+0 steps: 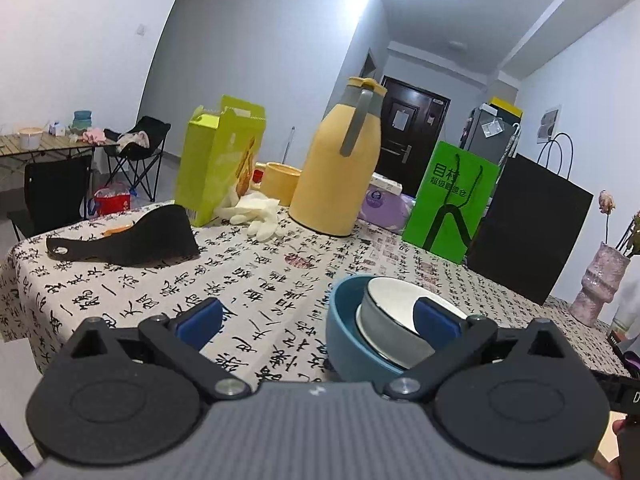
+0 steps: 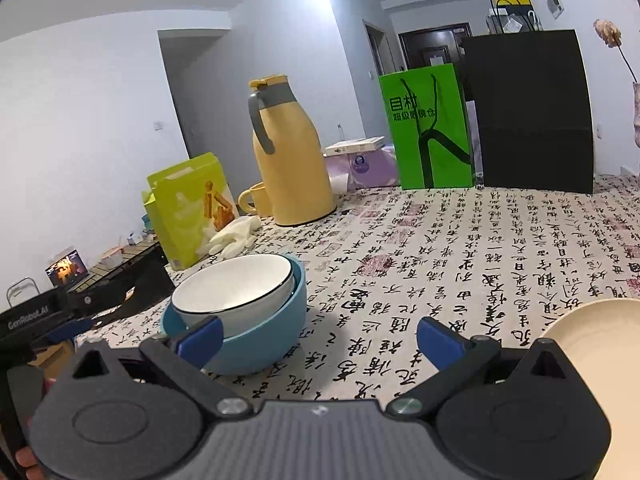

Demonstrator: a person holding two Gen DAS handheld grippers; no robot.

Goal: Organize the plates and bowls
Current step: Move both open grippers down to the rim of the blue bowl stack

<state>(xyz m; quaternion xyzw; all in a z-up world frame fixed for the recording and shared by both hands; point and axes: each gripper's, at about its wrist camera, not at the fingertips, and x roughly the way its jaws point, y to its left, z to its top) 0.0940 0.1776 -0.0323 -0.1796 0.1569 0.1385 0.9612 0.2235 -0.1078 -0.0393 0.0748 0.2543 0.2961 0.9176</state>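
Observation:
A white bowl (image 1: 394, 320) with a dark rim line sits nested and tilted inside a blue bowl (image 1: 344, 332) on the calligraphy-print tablecloth. My left gripper (image 1: 318, 320) is open; its right finger overlaps the white bowl's near side and its left finger hovers over bare cloth. In the right wrist view the same white bowl (image 2: 234, 290) rests in the blue bowl (image 2: 256, 340) at centre left. My right gripper (image 2: 320, 334) is open, its left finger just in front of the blue bowl. A cream plate (image 2: 600, 344) lies at the right edge, beside the right finger.
At the back of the table stand a yellow thermos jug (image 1: 340, 164), yellow mug (image 1: 280, 178), lime-green box (image 1: 218, 164), white gloves (image 1: 256, 214), green bag (image 1: 452, 200), black bag (image 1: 528, 232) and pink vase (image 1: 600, 284). A black curved object (image 1: 128, 240) lies left.

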